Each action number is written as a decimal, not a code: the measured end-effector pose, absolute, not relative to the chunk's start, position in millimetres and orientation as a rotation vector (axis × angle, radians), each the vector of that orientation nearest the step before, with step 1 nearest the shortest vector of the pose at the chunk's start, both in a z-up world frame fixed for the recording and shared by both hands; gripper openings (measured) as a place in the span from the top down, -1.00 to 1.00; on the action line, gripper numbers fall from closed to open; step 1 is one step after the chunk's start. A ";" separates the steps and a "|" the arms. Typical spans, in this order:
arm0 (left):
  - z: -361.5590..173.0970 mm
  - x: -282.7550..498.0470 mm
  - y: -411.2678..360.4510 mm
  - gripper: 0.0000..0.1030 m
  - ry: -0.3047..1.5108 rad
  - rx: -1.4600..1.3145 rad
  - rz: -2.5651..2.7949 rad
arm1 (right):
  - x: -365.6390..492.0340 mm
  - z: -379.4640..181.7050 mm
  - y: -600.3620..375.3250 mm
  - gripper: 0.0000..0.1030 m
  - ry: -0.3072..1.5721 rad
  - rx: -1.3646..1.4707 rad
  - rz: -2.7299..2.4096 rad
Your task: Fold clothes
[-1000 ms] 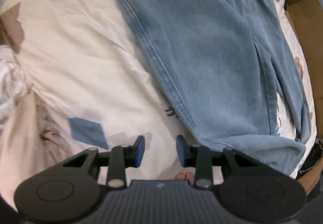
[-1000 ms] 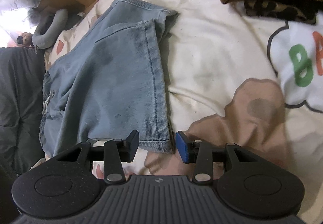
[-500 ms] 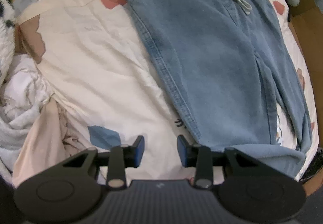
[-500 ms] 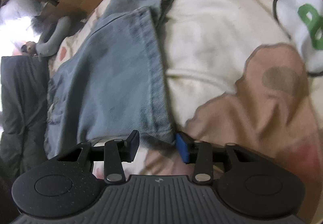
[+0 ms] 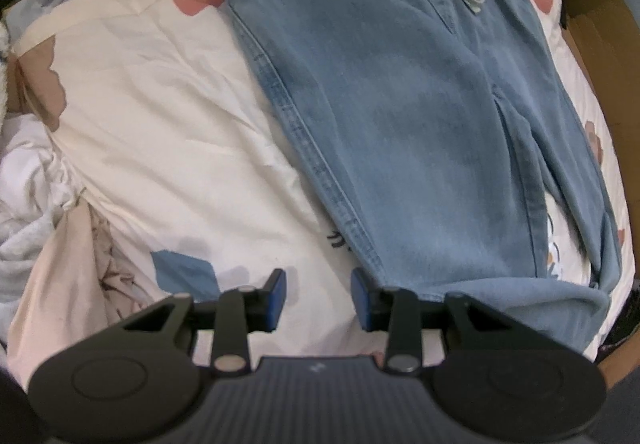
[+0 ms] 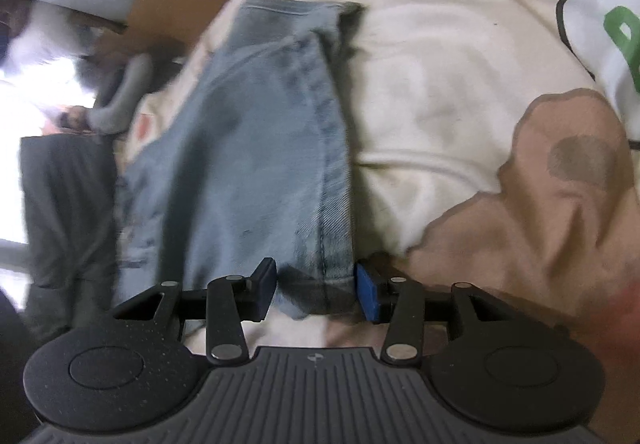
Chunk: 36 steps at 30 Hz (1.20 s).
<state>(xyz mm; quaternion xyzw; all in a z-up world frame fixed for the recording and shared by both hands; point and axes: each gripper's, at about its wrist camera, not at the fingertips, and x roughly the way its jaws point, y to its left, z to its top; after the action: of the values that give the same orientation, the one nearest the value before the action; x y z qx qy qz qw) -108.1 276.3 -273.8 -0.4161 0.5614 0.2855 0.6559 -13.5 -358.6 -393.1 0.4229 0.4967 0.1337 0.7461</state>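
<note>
So far the jeans (image 5: 400, 132) lie on the bed (image 5: 160, 132), legs doubled together; crosswise folds remain, I judge. Left tongs (image 5: 316, 298) gape empty; right tongs (image 6: 316, 290) straddle the hem, seemingly unclenched.

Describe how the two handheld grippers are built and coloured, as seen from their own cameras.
Both look alike. The left gripper and right gripper each have two blue pads on black linkage arms with silver pivot pins. Behind them sits a ribbed dark grey body with a small pale mark, flanked by two round black discs. No cables, hands or sleeves show.
</note>
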 end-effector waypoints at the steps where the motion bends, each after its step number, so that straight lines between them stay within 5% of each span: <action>1: -274.4 -108.3 276.4 0.27 1.275 -0.942 0.649 | -15.2 -391.6 -361.5 0.12 1.074 0.963 0.297; 17: -275.9 -111.7 273.7 0.27 1.274 -0.938 0.651 | -18.0 -426.6 -373.4 0.12 0.929 1.499 0.224; 20: -274.8 -110.3 275.3 0.27 1.273 -0.929 0.644 | -11.7 -425.3 -369.5 0.20 0.938 1.465 0.216; 22: -275.3 -109.8 277.8 0.27 1.272 -0.927 0.644 | -10.6 -425.1 -371.3 0.67 0.973 1.427 0.212; 24: -277.4 -109.2 279.7 0.27 1.273 -0.925 0.649 | -8.9 -422.8 -372.3 0.78 1.029 1.373 0.193; 36: -288.2 -90.5 286.8 0.27 1.262 -0.909 0.617 | -9.5 -356.0 -367.1 0.82 1.172 1.098 0.183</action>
<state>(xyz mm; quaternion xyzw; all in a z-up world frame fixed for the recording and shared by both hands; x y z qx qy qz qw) -90.5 286.8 -288.2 -0.4032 0.5600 0.2737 0.6700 -9.5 -367.1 -356.0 0.4913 0.5243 0.0818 0.6908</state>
